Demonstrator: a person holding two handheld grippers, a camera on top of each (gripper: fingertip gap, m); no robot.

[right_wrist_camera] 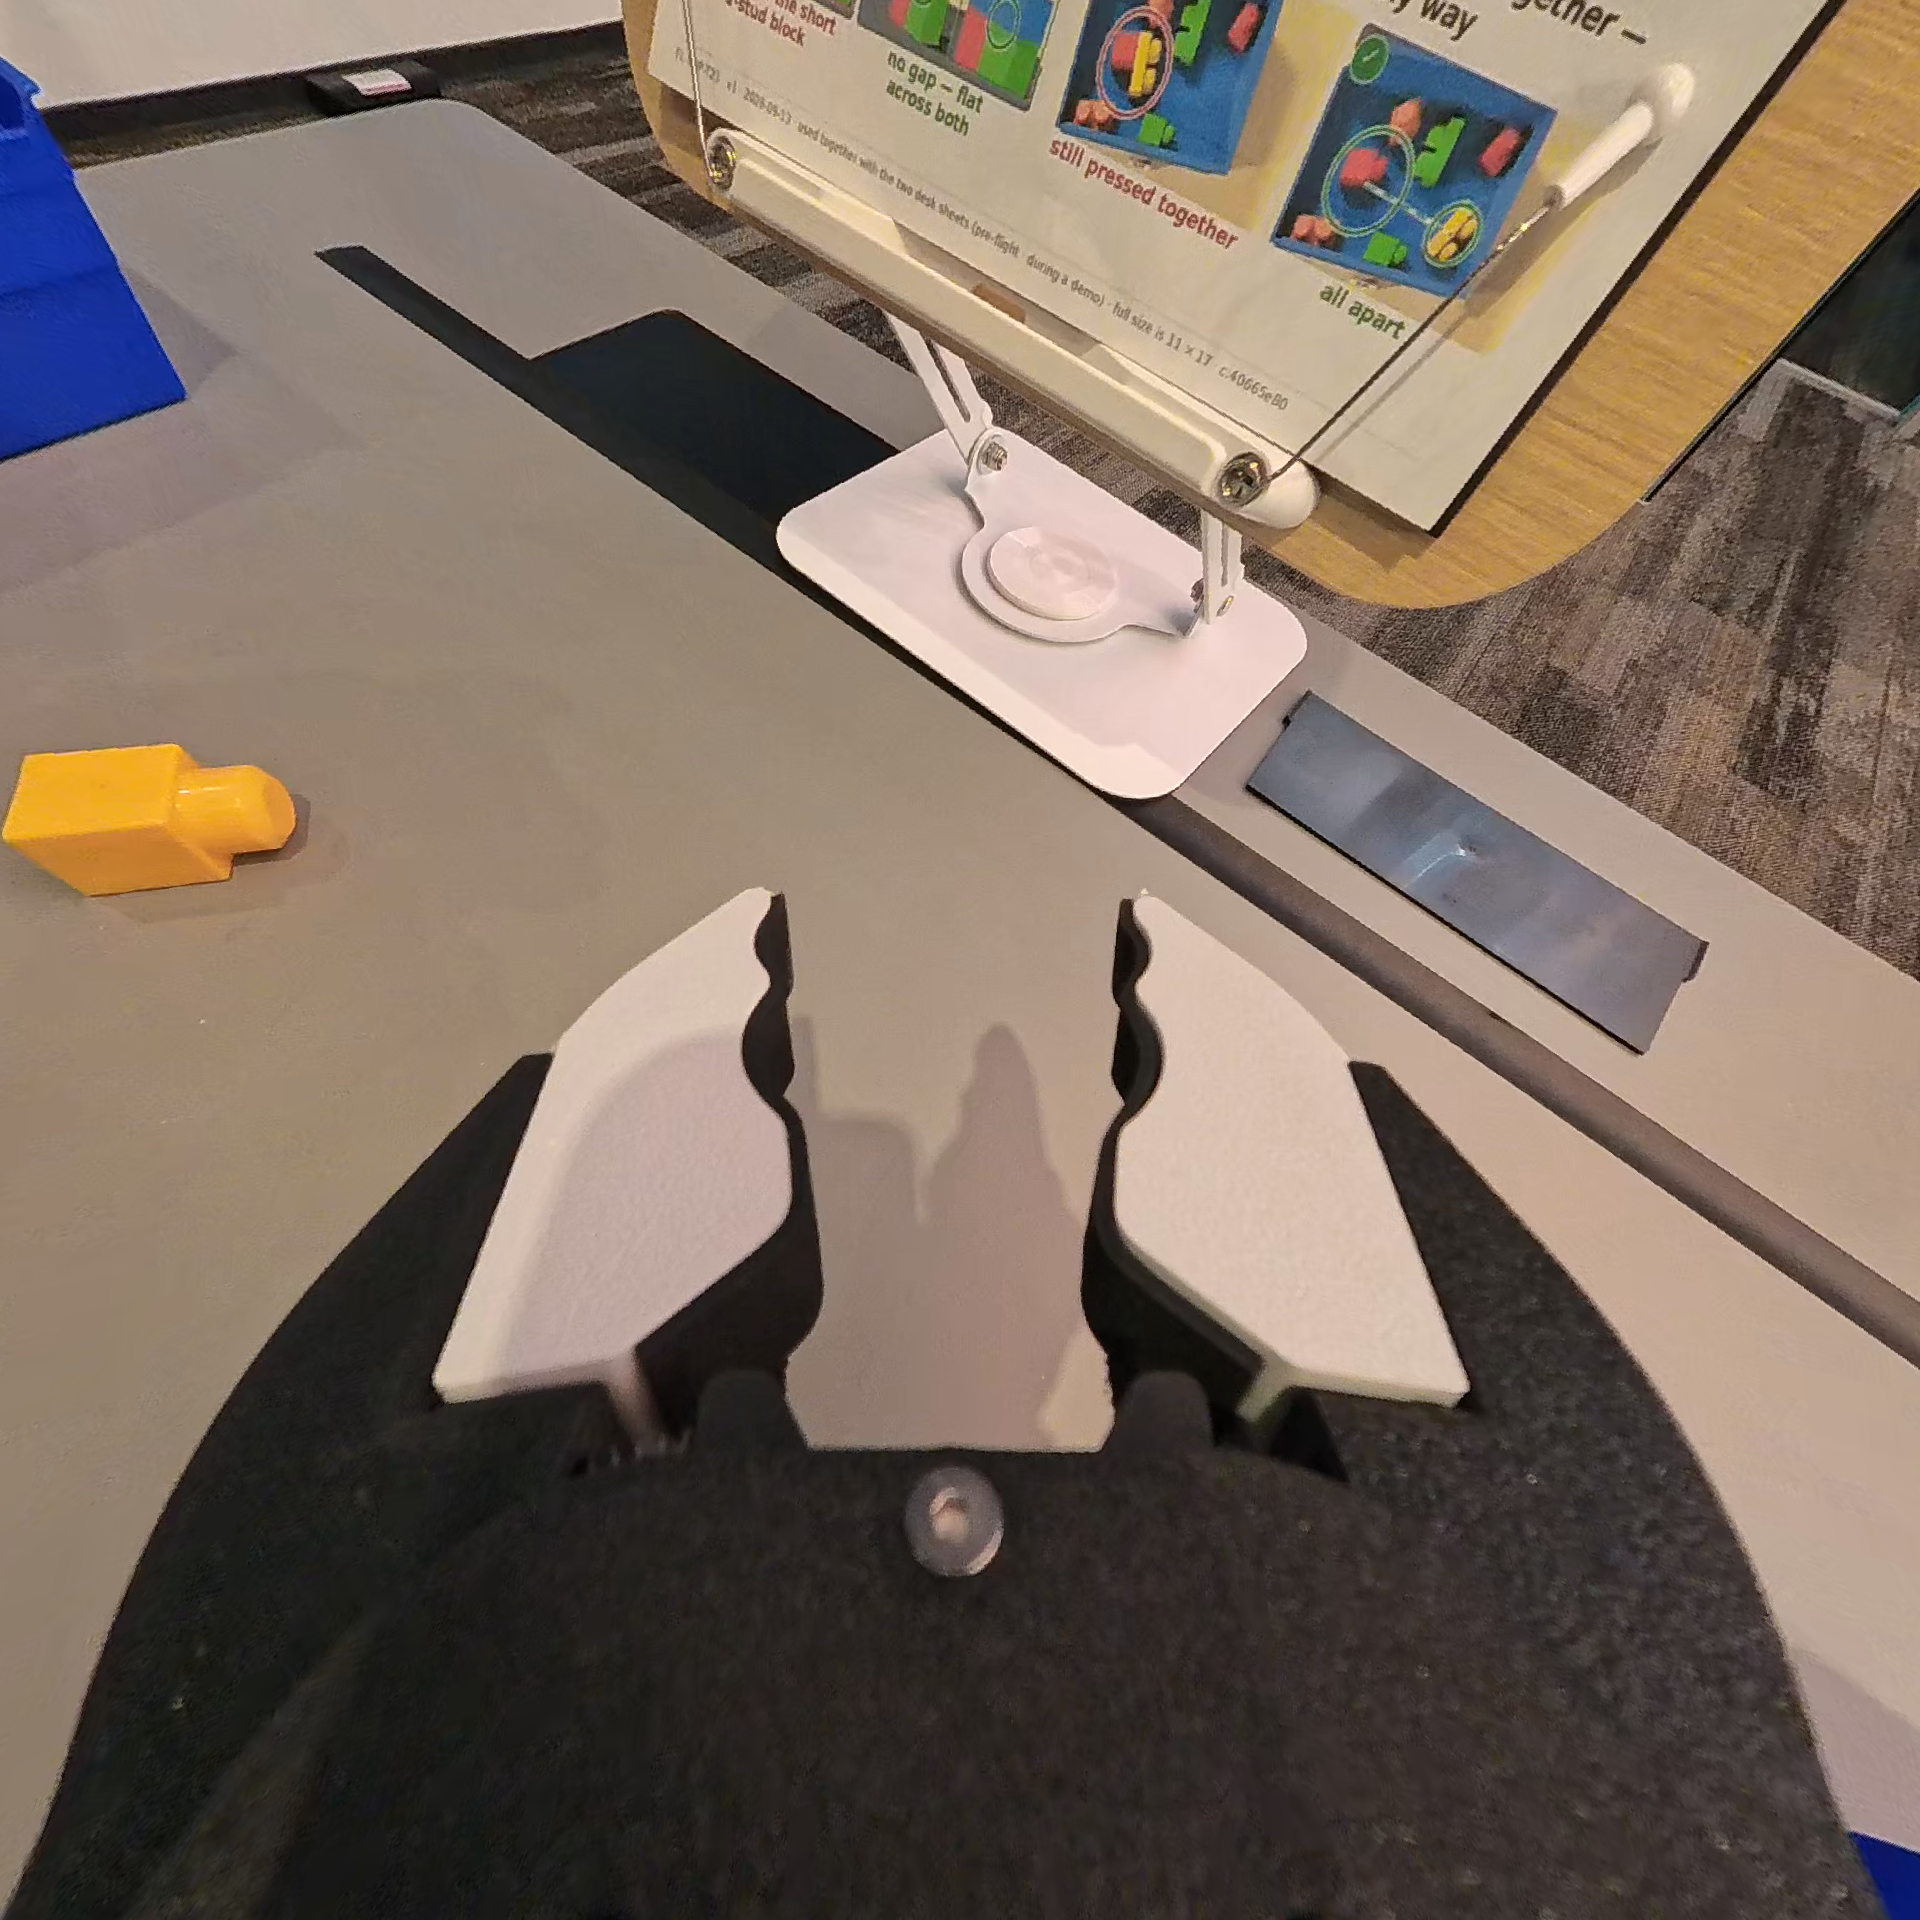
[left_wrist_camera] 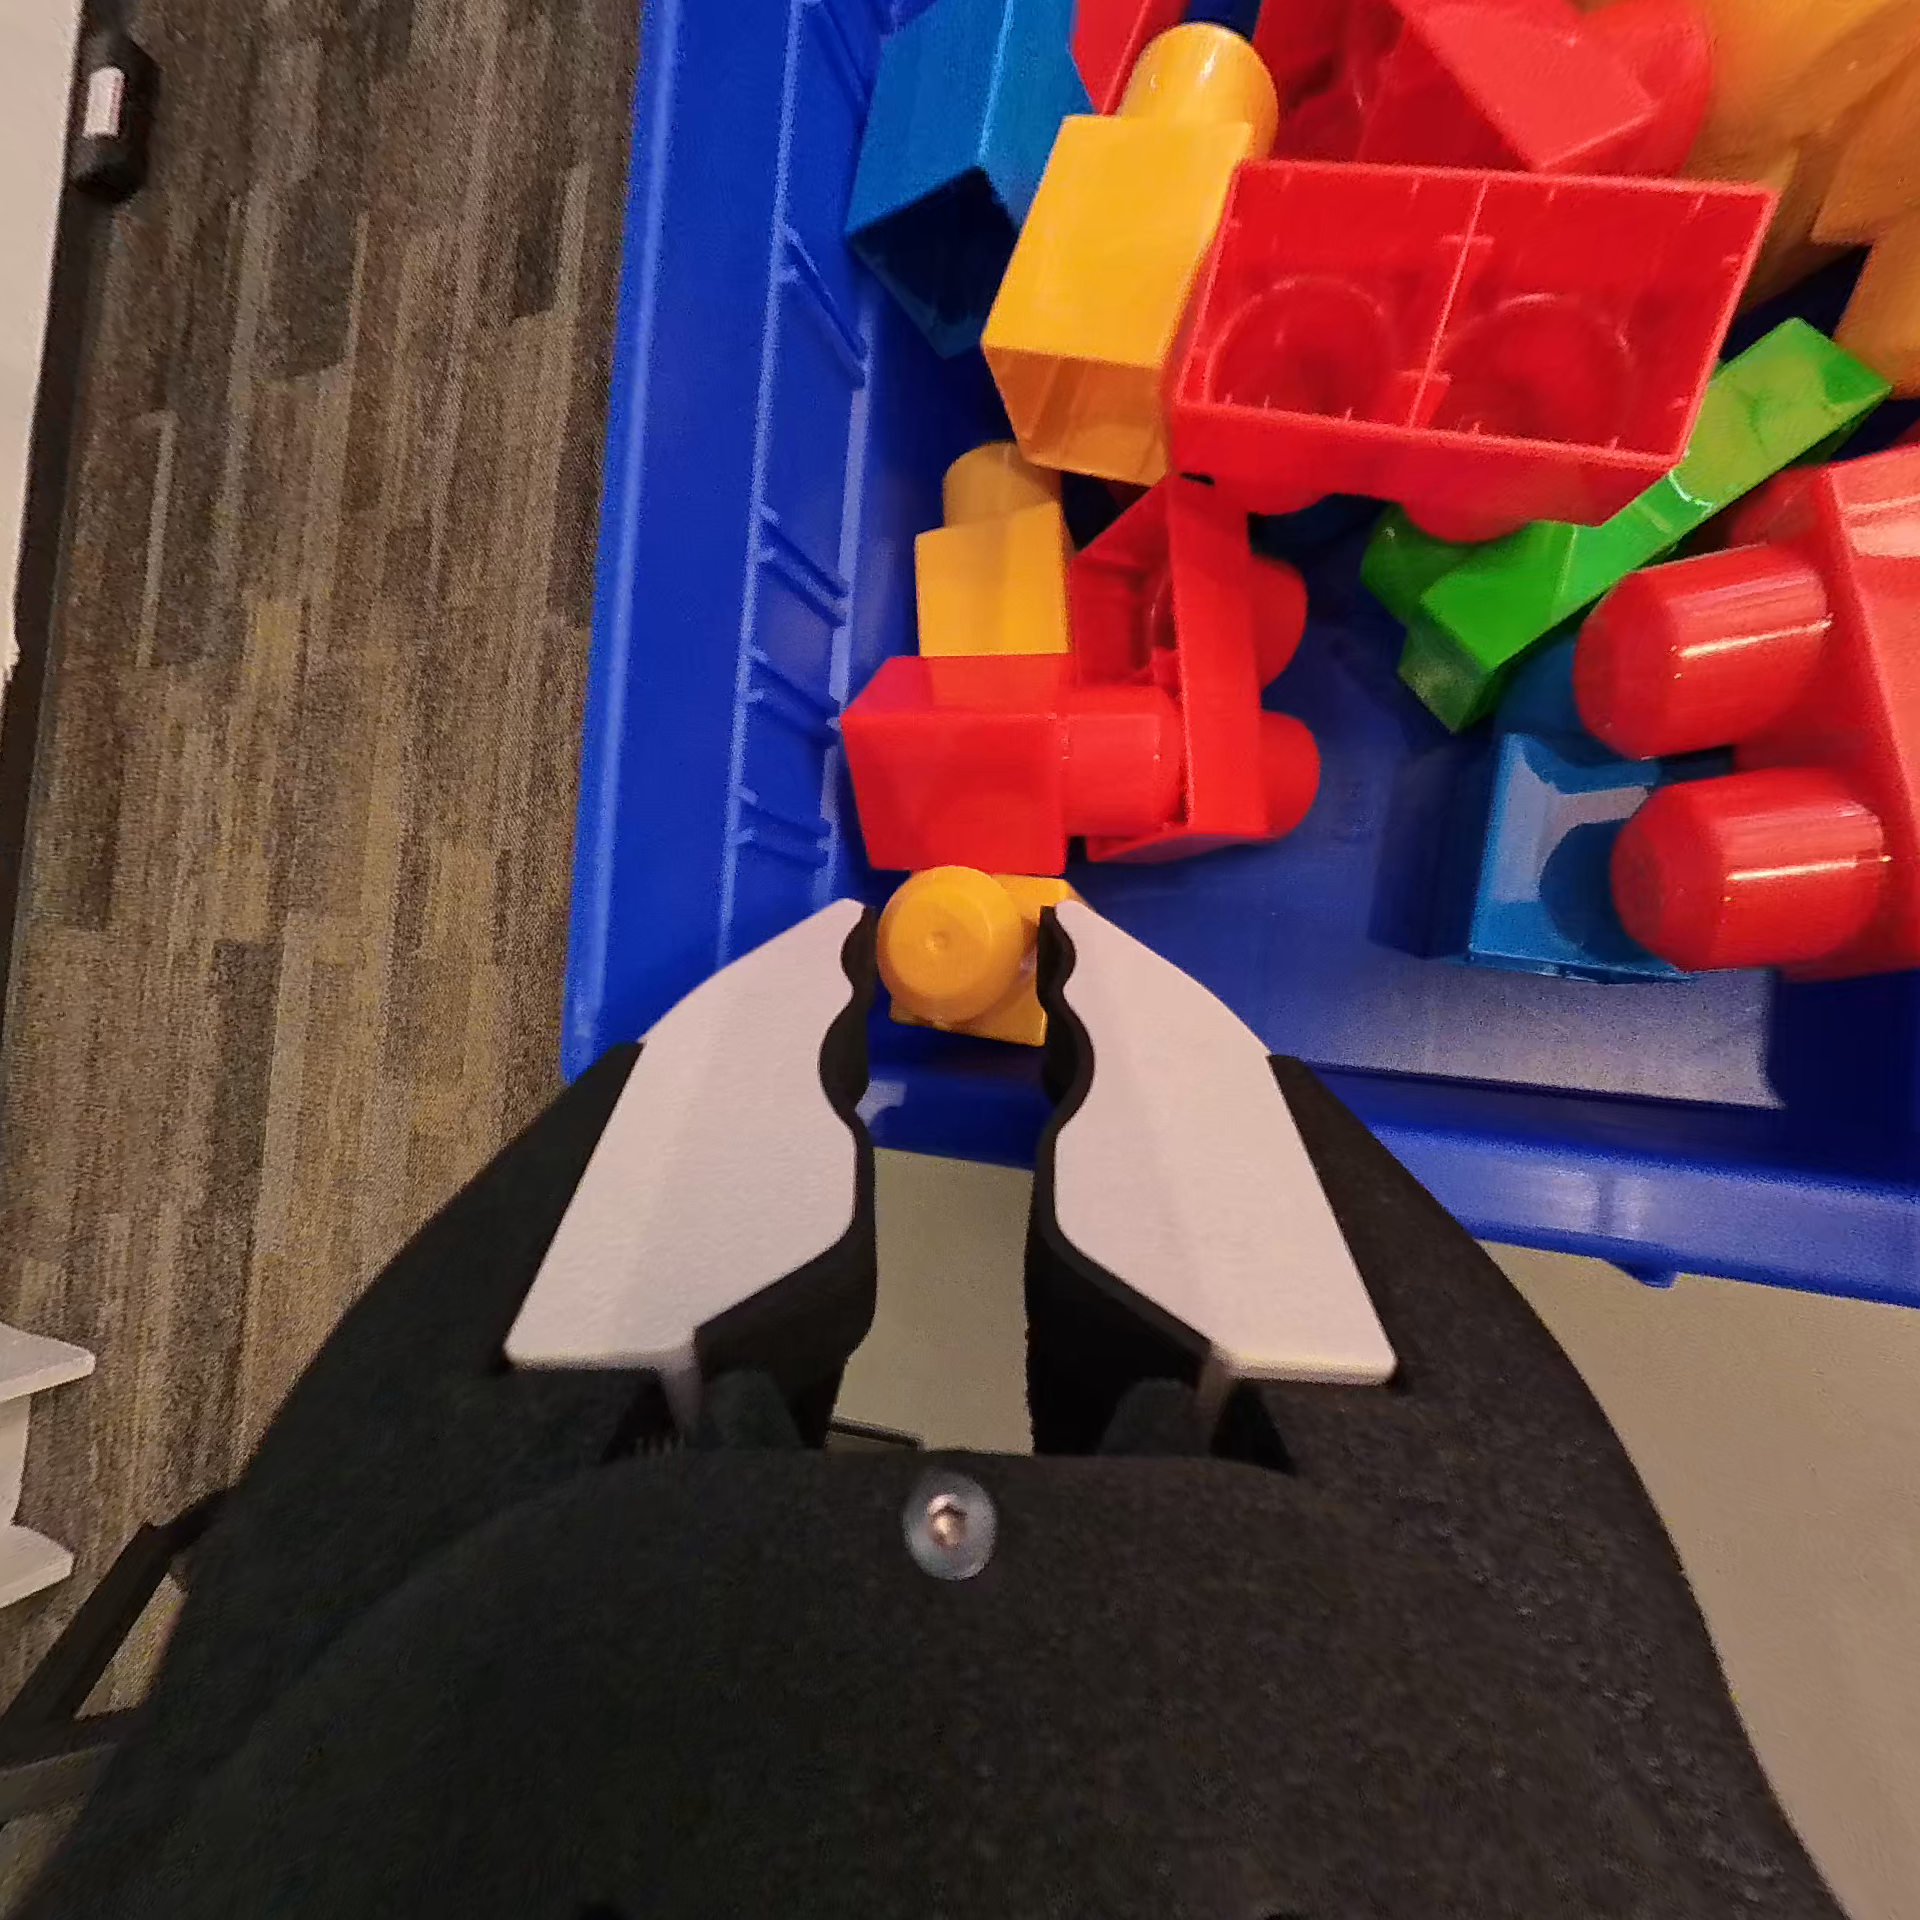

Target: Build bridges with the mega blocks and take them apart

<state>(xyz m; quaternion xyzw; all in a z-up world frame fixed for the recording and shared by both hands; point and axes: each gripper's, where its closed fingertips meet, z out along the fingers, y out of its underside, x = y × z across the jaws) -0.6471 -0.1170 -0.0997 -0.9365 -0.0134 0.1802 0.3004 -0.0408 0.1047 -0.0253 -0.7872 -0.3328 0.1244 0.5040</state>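
Note:
In the left wrist view a blue bin [left_wrist_camera: 707,582] holds several mega blocks: red [left_wrist_camera: 1455,312], yellow [left_wrist_camera: 1101,260], green [left_wrist_camera: 1579,561] and blue [left_wrist_camera: 1558,862]. My left gripper [left_wrist_camera: 956,920] reaches over the bin's near corner, and its fingers close on a small yellow one-stud block [left_wrist_camera: 951,961] whose stud faces the camera. A red one-stud block [left_wrist_camera: 966,764] lies just beyond it. In the right wrist view my right gripper [right_wrist_camera: 951,904] is open and empty above the grey table [right_wrist_camera: 520,582]. A second yellow one-stud block [right_wrist_camera: 145,816] lies on its side on the table, far to the gripper's left.
A white stand [right_wrist_camera: 1049,613] holding a wooden board with a picture sheet [right_wrist_camera: 1195,156] sits at the table's far edge. The blue bin's corner [right_wrist_camera: 62,260] shows at the left of the right wrist view. Carpet floor [left_wrist_camera: 312,623] lies beyond the table edge.

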